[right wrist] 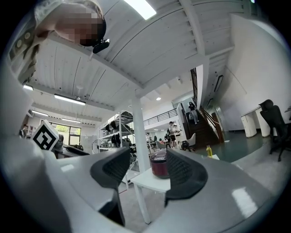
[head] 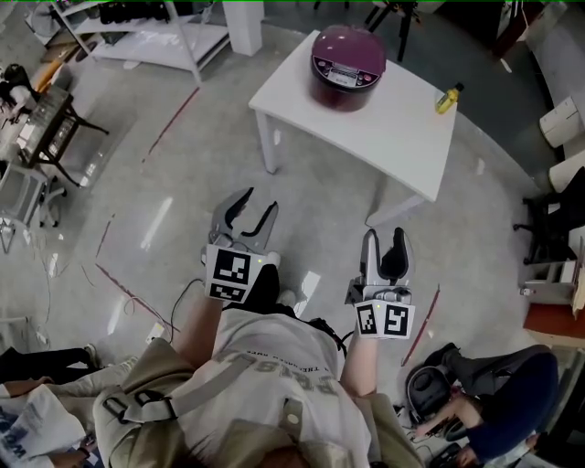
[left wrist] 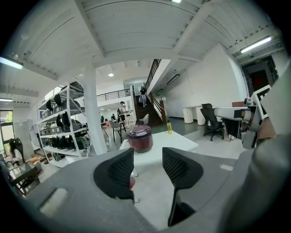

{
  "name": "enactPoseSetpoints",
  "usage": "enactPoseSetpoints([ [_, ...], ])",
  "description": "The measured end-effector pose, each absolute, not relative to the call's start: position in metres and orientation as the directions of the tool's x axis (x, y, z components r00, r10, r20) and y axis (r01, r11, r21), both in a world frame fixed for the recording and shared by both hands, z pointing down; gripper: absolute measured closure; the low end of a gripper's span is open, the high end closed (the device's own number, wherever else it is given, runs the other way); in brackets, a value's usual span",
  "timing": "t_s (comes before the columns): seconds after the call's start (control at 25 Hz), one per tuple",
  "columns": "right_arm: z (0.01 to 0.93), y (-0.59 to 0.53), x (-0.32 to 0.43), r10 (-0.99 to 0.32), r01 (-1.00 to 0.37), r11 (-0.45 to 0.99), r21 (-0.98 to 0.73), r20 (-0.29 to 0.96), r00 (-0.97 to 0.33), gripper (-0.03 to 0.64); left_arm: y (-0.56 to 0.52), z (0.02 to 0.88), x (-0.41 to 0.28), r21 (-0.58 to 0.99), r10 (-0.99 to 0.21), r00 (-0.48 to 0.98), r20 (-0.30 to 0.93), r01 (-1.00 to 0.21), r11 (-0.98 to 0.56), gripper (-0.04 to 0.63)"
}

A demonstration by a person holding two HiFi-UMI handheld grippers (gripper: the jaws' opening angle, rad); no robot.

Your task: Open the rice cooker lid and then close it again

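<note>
The dark red rice cooker (head: 347,66) stands with its lid down on a white table (head: 393,137) some way ahead of me. In the left gripper view the rice cooker (left wrist: 139,138) shows above the gap of the jaws, and in the right gripper view the rice cooker (right wrist: 158,166) shows between them, far off. My left gripper (head: 259,203) and right gripper (head: 384,235) hang over the bare floor, well short of the table. Both are open, with nothing between the fingers.
A yellow bottle (head: 448,98) stands at the table's right edge. White shelving (head: 164,37) and a pillar (head: 245,23) are at the back left, and a cart with gear (head: 46,128) is at the left. A seated person (head: 498,402) is at the lower right, with office chairs (head: 553,228) further right.
</note>
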State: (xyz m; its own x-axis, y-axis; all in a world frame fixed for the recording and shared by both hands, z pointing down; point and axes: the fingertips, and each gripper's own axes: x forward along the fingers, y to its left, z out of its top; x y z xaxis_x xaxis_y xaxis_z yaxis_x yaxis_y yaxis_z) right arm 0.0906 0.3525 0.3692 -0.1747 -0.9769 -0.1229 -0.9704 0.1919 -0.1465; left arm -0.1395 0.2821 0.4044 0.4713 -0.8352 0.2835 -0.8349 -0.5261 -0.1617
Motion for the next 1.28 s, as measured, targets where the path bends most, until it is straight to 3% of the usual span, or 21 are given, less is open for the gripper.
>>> enactPoseSetpoints([
  [1.28, 0.385, 0.128, 0.074, -0.986, -0.982, 0.166, -0.088, -0.037, -0.163, 0.328, 0.047, 0.427, -0.103, -0.174, -0.713, 0.64, 0.286, -0.697, -0.695, 0.368],
])
